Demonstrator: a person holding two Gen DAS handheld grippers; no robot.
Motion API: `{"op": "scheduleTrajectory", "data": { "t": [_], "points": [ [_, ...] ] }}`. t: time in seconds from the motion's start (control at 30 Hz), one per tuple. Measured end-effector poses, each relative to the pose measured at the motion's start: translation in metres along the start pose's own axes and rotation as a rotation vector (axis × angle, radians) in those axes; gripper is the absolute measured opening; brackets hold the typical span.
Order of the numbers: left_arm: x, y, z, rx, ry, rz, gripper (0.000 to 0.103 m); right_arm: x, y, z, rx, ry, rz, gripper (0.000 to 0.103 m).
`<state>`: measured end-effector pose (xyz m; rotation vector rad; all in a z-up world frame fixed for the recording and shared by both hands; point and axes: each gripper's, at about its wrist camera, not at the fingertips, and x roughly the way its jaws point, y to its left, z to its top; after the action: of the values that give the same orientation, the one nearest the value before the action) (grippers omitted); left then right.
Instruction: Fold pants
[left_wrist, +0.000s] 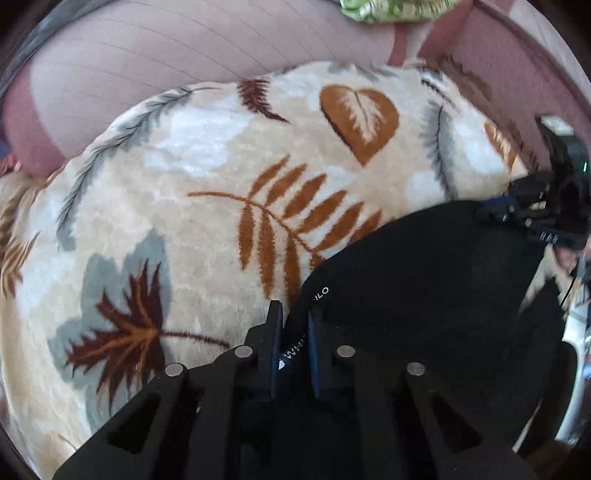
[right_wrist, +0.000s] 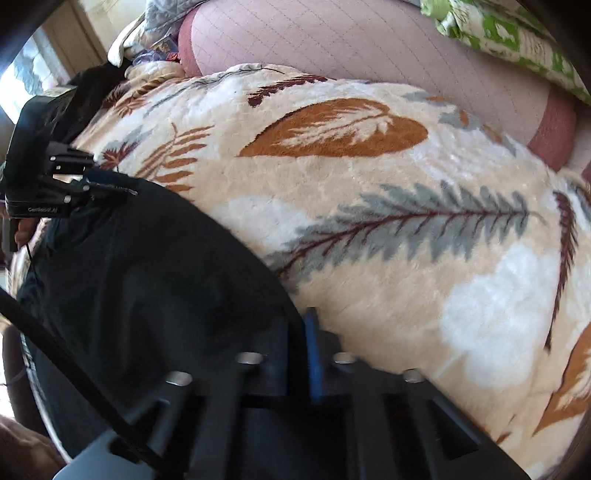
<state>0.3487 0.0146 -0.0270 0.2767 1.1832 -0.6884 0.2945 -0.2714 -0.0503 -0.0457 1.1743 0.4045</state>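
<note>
Both grippers, left (left_wrist: 293, 325) and right (right_wrist: 297, 328), are clamped on one edge of the black pants (left_wrist: 424, 280) lying on the leaf blanket (left_wrist: 207, 206), so folding looks barely begun

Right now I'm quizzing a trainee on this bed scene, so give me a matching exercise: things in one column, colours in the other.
Things:
1. pants
2. blanket
3. pillow
4. quilted cover

Colours:
A. green and white
B. cream with leaf print
C. black
D. pale pink

Pairs: 1-C, 2-B, 3-A, 4-D
</note>
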Motion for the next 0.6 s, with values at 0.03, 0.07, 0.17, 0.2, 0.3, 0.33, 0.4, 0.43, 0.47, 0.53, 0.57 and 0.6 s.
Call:
{"op": "scheduleTrajectory", "data": {
  "t": [0.03, 0.07, 0.17, 0.2, 0.3, 0.33, 0.4, 0.43, 0.47, 0.53, 0.57, 0.6],
  "points": [
    [-0.004, -0.001, -0.002, -0.003, -0.009, 0.002, 0.012, -0.002, 0.003, -0.001, 0.0, -0.003, -0.011, 0.005],
    [-0.01, -0.006, -0.005, -0.001, -0.021, 0.01, 0.012, -0.005, 0.008, -0.003, -0.005, -0.004, -0.025, 0.004],
    [-0.034, -0.026, -0.016, 0.01, -0.061, 0.037, 0.011, -0.021, 0.024, -0.01, -0.014, -0.022, -0.052, 0.004],
    [-0.045, -0.031, -0.021, 0.01, -0.08, 0.044, 0.011, -0.027, 0.03, -0.012, -0.015, -0.033, -0.057, 0.004],
    [-0.077, -0.038, -0.042, -0.009, -0.139, 0.046, 0.011, -0.055, 0.052, -0.025, -0.028, -0.07, -0.073, 0.004],
    [-0.088, -0.04, -0.051, -0.017, -0.159, 0.045, 0.011, -0.064, 0.059, -0.03, -0.036, -0.08, -0.076, 0.004],
    [-0.115, -0.048, -0.077, -0.048, -0.209, 0.043, 0.011, -0.083, 0.077, -0.045, -0.058, -0.098, -0.067, 0.004],
    [-0.129, -0.054, -0.095, -0.064, -0.236, 0.03, 0.011, -0.096, 0.089, -0.057, -0.069, -0.112, -0.058, 0.004],
    [-0.138, -0.06, -0.107, -0.07, -0.253, 0.027, 0.011, -0.102, 0.095, -0.063, -0.073, -0.119, -0.05, 0.004],
    [-0.157, -0.078, -0.143, -0.08, -0.289, 0.038, 0.011, -0.118, 0.113, -0.084, -0.081, -0.134, -0.025, 0.004],
    [-0.162, -0.086, -0.162, -0.092, -0.3, 0.041, 0.011, -0.125, 0.123, -0.099, -0.084, -0.138, -0.012, 0.004],
    [-0.166, -0.096, -0.188, -0.114, -0.306, 0.04, 0.011, -0.128, 0.131, -0.109, -0.085, -0.14, -0.001, 0.004]
  ]
}}
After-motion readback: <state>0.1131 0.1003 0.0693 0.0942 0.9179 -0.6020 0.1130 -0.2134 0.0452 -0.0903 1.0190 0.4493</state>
